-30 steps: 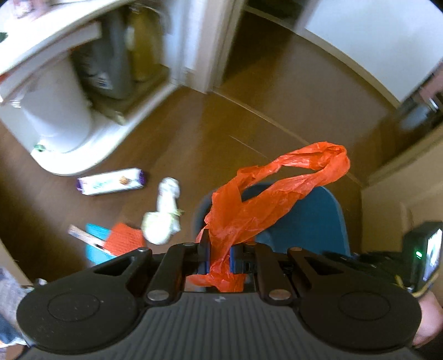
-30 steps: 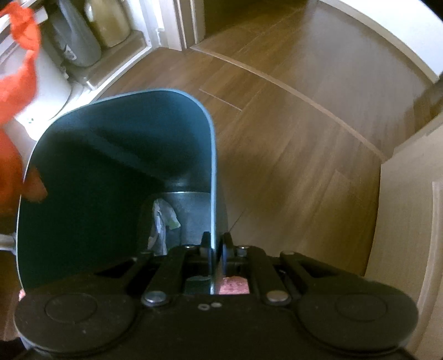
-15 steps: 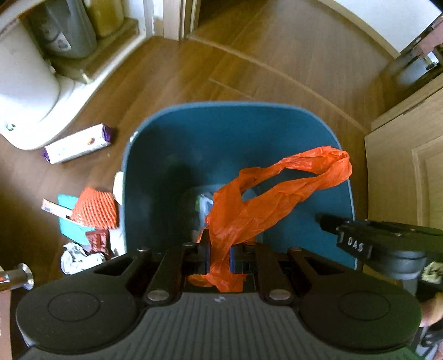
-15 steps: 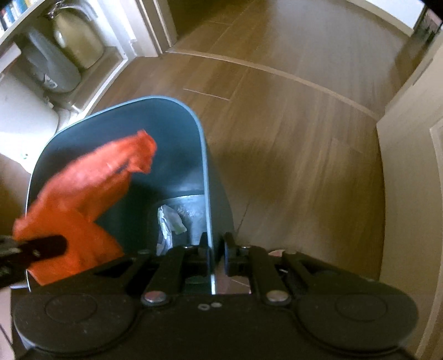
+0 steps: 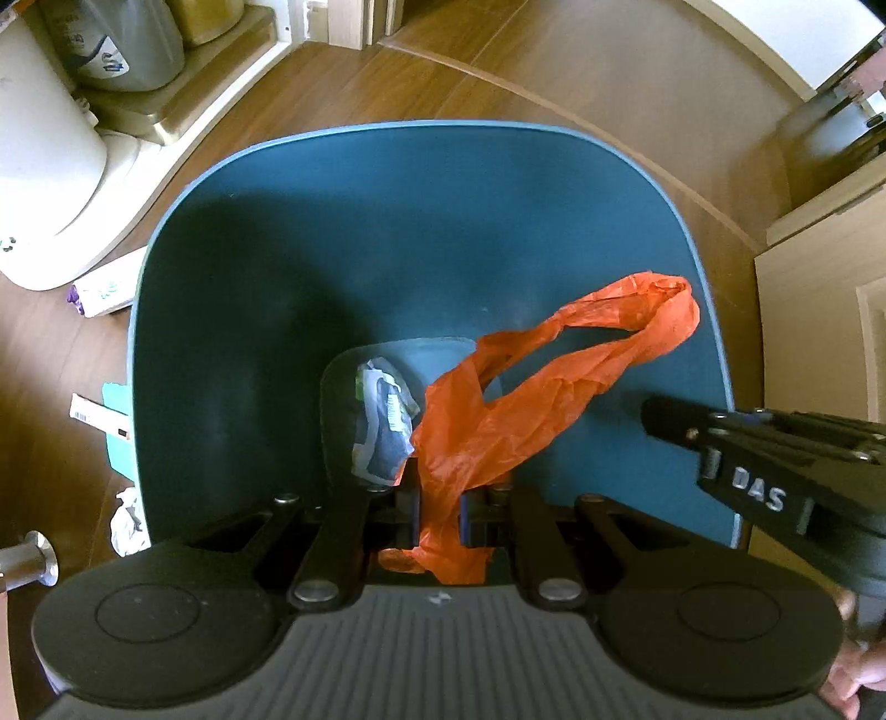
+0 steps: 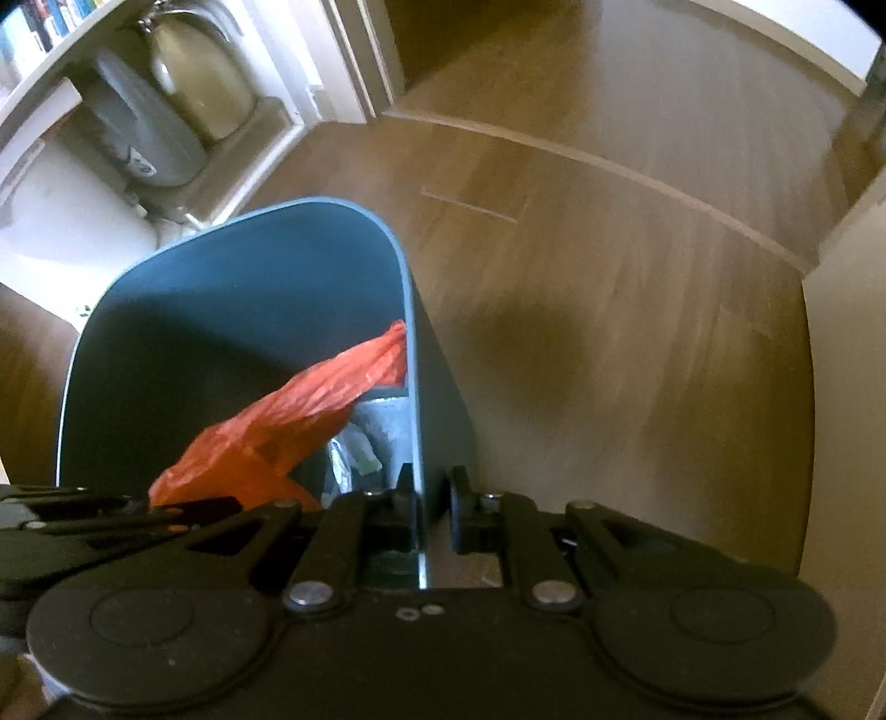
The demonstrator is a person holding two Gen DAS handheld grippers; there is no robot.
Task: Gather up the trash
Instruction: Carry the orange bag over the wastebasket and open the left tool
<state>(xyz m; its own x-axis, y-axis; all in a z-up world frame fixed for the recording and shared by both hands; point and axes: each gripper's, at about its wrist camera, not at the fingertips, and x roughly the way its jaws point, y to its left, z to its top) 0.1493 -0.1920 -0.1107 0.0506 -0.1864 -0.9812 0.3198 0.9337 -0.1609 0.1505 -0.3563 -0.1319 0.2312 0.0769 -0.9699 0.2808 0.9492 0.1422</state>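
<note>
A teal bin stands on the wooden floor, and a crumpled wrapper lies at its bottom. My left gripper hangs over the bin's mouth, pointing almost straight down. It is shut on an orange plastic bag, whose looped handle dangles inside towards the right wall. My right gripper straddles the right wall of the bin with one finger inside and one outside, closed on the rim. From that side the orange bag reaches across the inside of the bin.
Litter lies on the floor left of the bin: a white packet with purple ends, a teal card and crumpled white paper. A white round appliance and a low shelf with jugs stand behind. A pale cabinet is at the right.
My left gripper has carried the orange bag from above the floor litter to over the bin and down into its mouth. The right gripper has stayed on the bin's wall.
</note>
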